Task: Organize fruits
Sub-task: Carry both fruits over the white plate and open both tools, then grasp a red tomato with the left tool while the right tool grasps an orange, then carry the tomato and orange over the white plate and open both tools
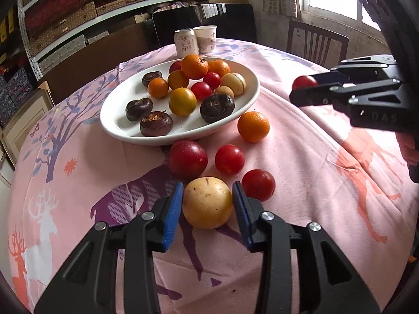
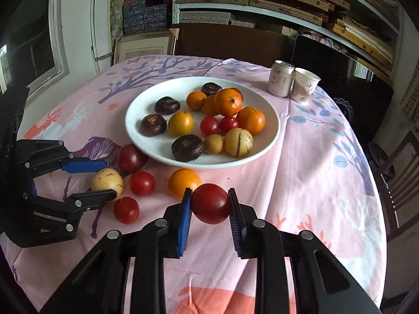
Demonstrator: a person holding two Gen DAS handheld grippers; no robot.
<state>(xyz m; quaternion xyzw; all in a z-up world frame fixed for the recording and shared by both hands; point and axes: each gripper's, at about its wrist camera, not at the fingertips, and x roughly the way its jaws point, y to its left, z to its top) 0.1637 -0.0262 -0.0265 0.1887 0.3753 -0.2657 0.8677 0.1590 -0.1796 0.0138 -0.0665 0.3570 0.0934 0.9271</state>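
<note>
My left gripper is shut on a yellow round fruit that rests on the pink tablecloth, with one blue pad pressed to each side. My right gripper is shut on a red tomato; in the left wrist view that tomato shows at the right. The white plate behind holds oranges, tomatoes, yellow fruits and dark brown fruits. Loose on the cloth before the plate lie an orange, a dark red plum and two tomatoes.
A drinks can and a paper cup stand side by side behind the plate. A wooden chair stands at the table's far right edge. Shelves stacked with boxes fill the back wall. Bare cloth lies right of the plate.
</note>
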